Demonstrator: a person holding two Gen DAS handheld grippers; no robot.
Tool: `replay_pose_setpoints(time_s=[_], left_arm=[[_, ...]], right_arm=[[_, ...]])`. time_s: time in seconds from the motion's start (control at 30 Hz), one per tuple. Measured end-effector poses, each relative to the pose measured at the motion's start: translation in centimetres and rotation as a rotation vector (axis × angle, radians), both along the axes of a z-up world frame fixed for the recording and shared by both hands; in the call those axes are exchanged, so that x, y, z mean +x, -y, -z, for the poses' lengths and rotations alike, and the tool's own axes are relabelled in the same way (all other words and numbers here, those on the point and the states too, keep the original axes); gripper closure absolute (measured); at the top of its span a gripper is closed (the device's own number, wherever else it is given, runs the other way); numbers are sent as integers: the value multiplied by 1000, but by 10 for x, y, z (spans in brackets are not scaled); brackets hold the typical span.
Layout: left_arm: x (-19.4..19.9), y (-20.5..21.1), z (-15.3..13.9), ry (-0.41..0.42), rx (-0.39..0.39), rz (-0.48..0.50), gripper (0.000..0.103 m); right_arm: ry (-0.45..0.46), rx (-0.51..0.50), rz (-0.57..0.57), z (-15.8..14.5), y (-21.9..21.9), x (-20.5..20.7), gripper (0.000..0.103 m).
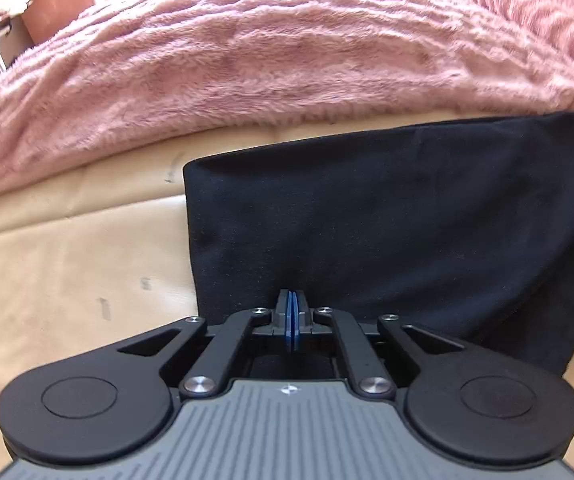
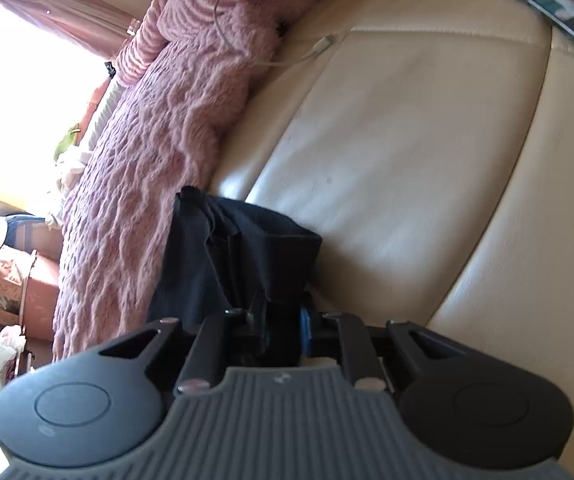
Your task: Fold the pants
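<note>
Pants (image 1: 387, 216) — dark navy fabric — lie on a cream leather sofa seat (image 1: 67, 272), spread flat in the left wrist view with a straight left edge and a far edge running just short of a pink fluffy blanket (image 1: 267, 60). Nearest the camera there, the left gripper (image 1: 292, 320) has its blue pads (image 1: 289, 320) pressed together at the near edge of the cloth; whether any fabric is caught between them cannot be told. In the right wrist view, the right gripper (image 2: 283, 328) is closed on a bunched fold of the pants (image 2: 231, 264), which rise from the jaws in a crumpled heap; one blue pad (image 2: 306, 328) shows to the right of the pinched cloth. Beyond the heap the seat cushion (image 2: 387, 152) stretches away, the blanket (image 2: 159, 152) along its left. Farther off — a white cable (image 2: 307, 54) trails from the blanket onto the cushion, and a dark phone (image 2: 559, 4) lies at the far right. A terracotta pot (image 1: 61, 4) stands far left in the left view.
</note>
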State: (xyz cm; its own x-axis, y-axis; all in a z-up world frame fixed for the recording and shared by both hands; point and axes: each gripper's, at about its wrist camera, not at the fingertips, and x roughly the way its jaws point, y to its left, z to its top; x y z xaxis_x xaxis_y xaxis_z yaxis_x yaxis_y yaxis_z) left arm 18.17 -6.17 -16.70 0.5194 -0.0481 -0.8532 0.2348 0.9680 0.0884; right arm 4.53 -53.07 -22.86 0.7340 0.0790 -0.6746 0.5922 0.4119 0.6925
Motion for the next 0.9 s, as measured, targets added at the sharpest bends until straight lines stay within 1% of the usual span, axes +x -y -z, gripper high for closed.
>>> replay_pose_setpoints(time_s=[0.07, 0.2, 0.33, 0.37, 0.43, 0.5, 0.57, 0.6, 0.63, 0.7, 0.77, 0.9], left_arm=[[6, -15, 1, -3, 41, -7, 97], [21, -51, 0, -27, 68, -48, 97], [28, -61, -9, -33, 39, -48, 97], [27, -59, -14, -12, 28, -47, 96], [24, -55, -26, 32, -21, -45, 95], [21, -45, -37, 60, -79, -29, 95], [18, -31, -44, 76, -121, 9, 95], [18, -23, -45, 80, -142, 30, 95], [17, -14, -45, 81, -157, 46, 95], [18, 4, -44, 72, -190, 70, 95], [19, 18, -40, 59, -214, 90, 95], [20, 42, -29, 29, -240, 127, 95]], right_arm=[[-15, 25, -38, -1, -20, -4, 94], [-32, 51, -117, 1, -59, -16, 94], [-25, -5, -221, -6, -71, -16, 89], [-29, -12, -245, -8, -68, -14, 83], [-20, -19, -287, -16, -60, -12, 64], [-10, -63, -318, -28, -50, -11, 60], [9, -95, -356, -40, -36, -5, 52], [17, -95, -382, -43, -30, 0, 46], [22, -95, -404, -46, -21, 7, 42], [24, -100, -458, -49, -11, 21, 38], [27, -113, -498, -50, -3, 36, 38], [13, -89, -566, -39, 10, 62, 38]])
